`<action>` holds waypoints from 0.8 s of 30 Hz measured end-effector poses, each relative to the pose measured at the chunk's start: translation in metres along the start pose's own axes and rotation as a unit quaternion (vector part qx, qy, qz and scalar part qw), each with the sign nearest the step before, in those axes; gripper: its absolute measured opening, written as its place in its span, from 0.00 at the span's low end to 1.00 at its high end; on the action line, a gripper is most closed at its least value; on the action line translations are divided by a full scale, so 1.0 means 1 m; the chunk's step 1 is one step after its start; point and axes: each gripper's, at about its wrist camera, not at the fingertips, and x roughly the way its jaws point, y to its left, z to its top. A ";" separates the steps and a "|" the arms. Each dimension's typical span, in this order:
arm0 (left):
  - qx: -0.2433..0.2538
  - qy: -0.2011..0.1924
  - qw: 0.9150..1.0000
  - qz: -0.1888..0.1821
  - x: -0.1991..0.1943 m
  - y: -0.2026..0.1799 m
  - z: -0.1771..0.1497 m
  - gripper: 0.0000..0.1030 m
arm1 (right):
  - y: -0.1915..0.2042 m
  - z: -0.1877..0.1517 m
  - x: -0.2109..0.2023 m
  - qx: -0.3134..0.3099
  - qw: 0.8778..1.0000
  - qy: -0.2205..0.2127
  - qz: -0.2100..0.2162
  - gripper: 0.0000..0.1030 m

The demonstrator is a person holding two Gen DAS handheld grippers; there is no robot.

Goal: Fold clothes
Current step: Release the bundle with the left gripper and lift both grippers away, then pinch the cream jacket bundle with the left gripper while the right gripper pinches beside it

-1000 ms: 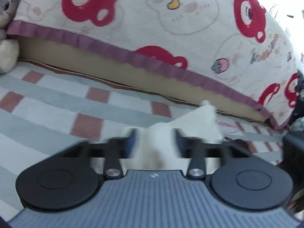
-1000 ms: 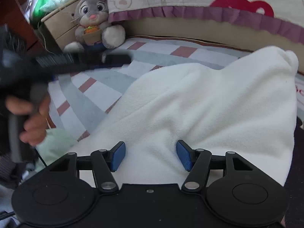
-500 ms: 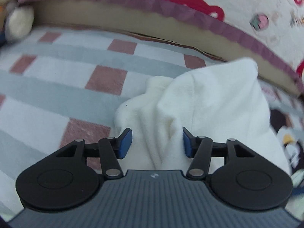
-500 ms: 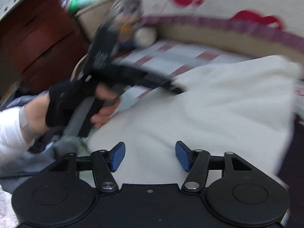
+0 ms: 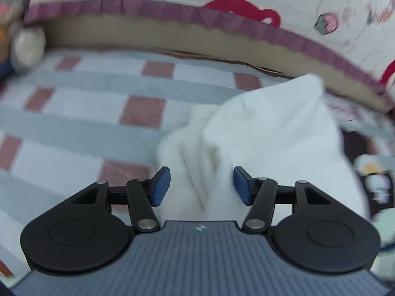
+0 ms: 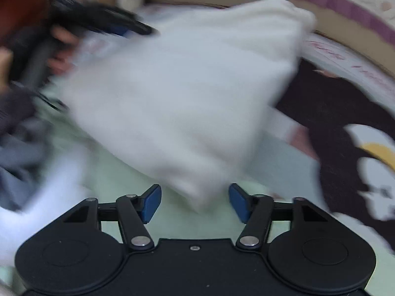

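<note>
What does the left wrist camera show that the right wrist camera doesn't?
Only the left view shows the checked bedsheet clearly, with red squares and grey stripes. Only the right view shows the person's hand holding the other hand-held gripper, plus a dark penguin-print fabric. Both show the white garment, the purple-trimmed quilt behind, and open blue pads.

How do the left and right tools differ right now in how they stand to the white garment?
The left tool has the white garment bunched up between its blue pads, over the checked bedspread; the right tool has only the garment's near corner between its pads, over pale green cloth. The left view is fairly sharp; the right view is blurred. Both tools are open, gripping nothing.
</note>
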 end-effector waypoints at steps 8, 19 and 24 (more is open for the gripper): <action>-0.011 0.097 0.994 -0.042 -0.017 0.029 -0.033 0.64 | -0.048 0.027 -0.017 0.062 0.995 -0.031 0.069 0.67; -0.153 0.095 0.976 -0.126 -0.005 0.083 -0.059 0.66 | -0.083 0.034 -0.037 0.131 0.978 -0.021 0.163 0.70; -0.179 0.098 0.964 -0.168 0.018 0.083 -0.048 0.66 | -0.112 0.049 0.008 0.244 0.948 0.005 0.202 0.71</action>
